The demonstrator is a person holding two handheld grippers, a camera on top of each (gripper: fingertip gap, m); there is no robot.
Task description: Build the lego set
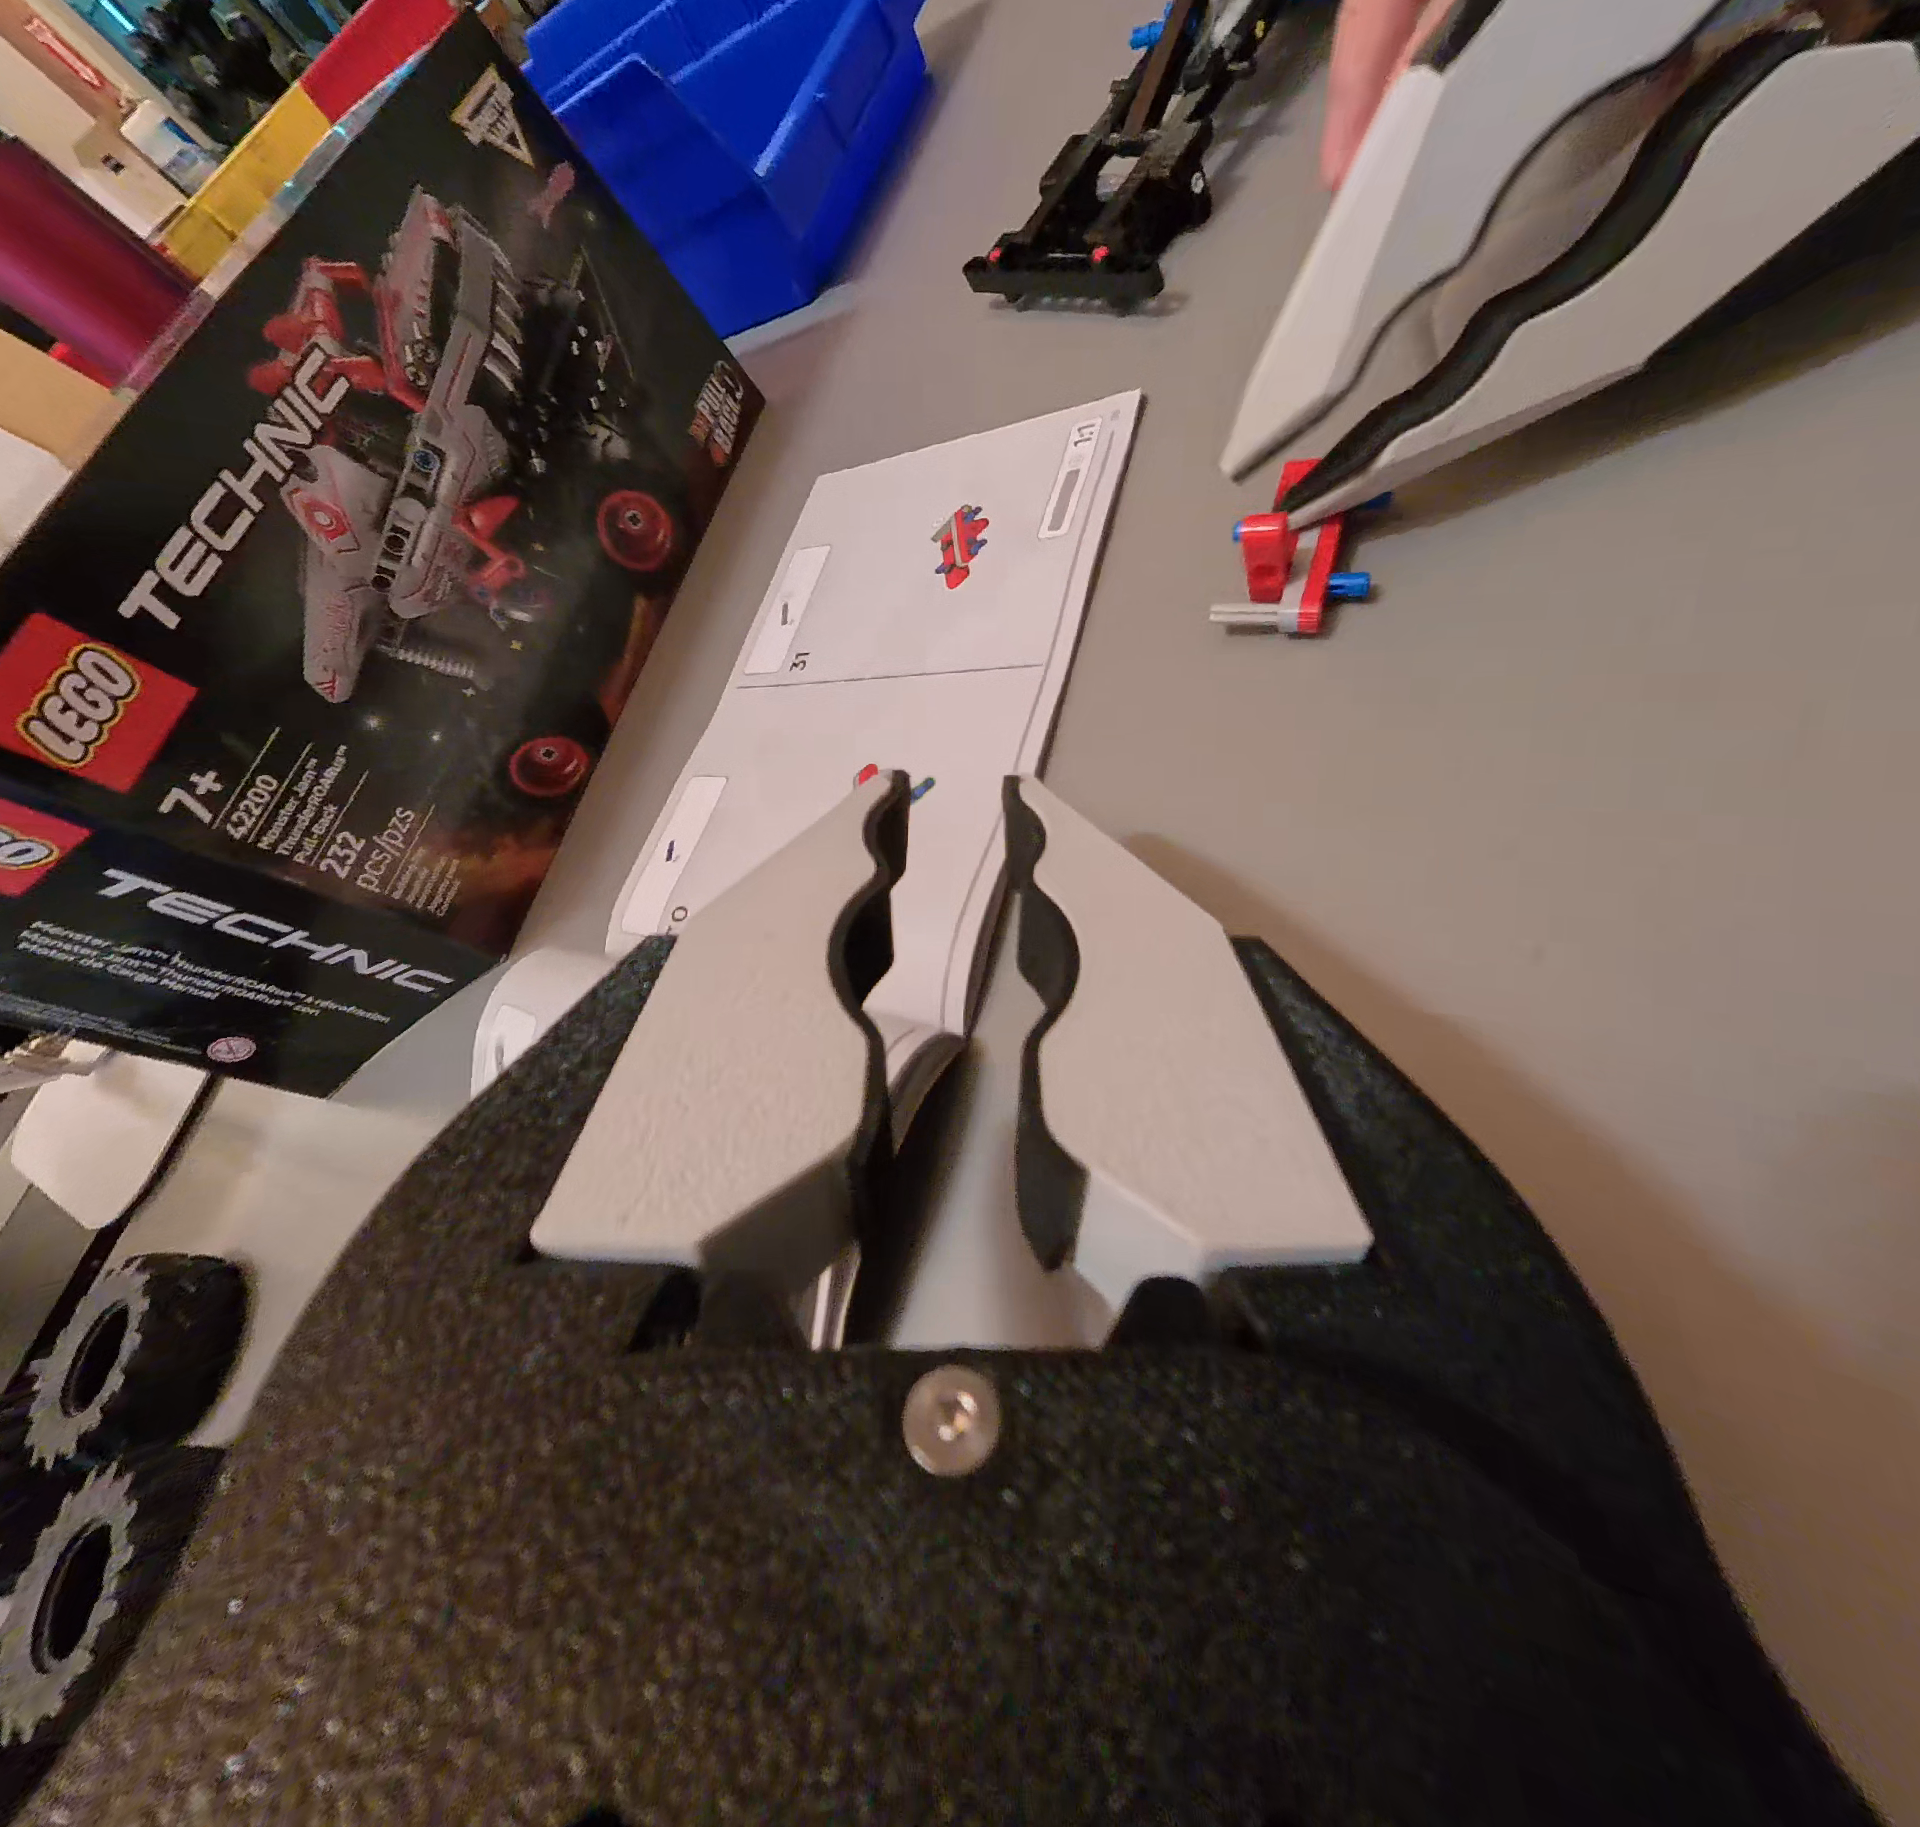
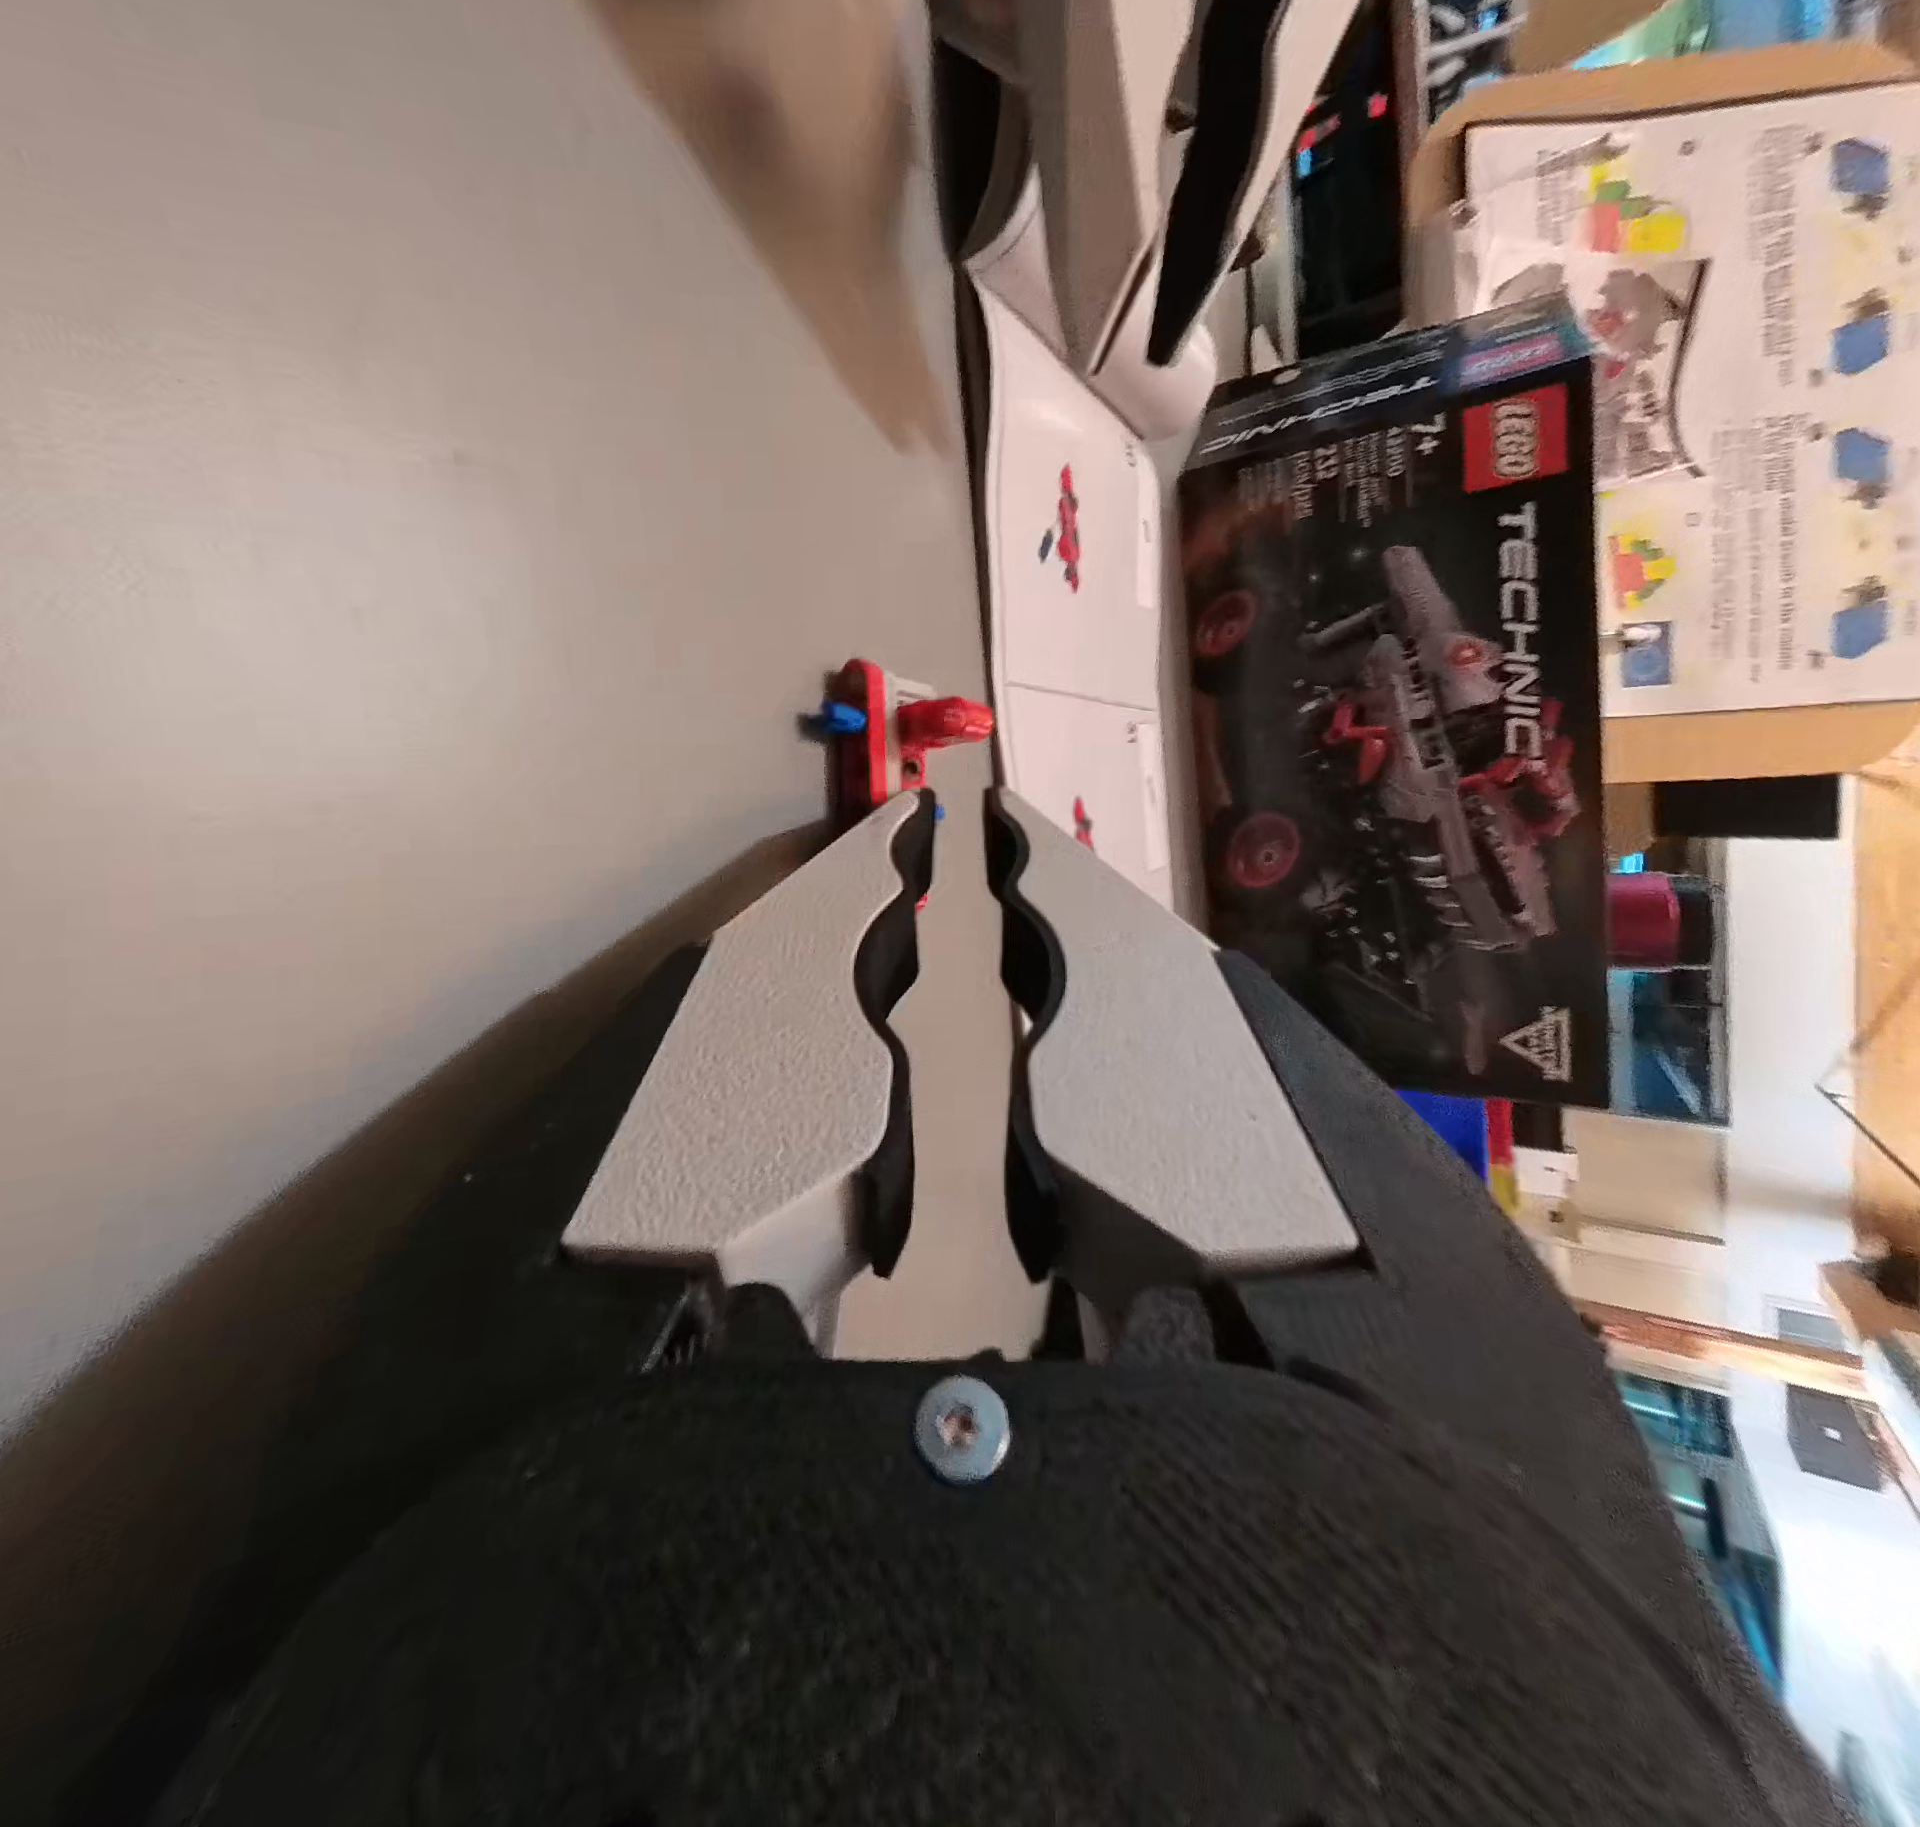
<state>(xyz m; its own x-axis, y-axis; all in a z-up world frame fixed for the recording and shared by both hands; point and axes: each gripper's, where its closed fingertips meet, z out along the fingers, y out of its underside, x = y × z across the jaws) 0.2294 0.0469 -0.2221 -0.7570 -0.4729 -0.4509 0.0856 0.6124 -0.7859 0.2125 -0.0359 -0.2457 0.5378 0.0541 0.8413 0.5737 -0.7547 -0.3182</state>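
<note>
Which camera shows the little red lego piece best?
The left wrist view shows it best: the little red lego piece lies sharp on the grey table, blue pins showing, with the right gripper tips at it. The right wrist view shows it sideways, partly behind that gripper's fingers.

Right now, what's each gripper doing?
Left gripper: open, empty, above the booklet.
Right gripper: open, tips at the red piece, not gripping.
</note>
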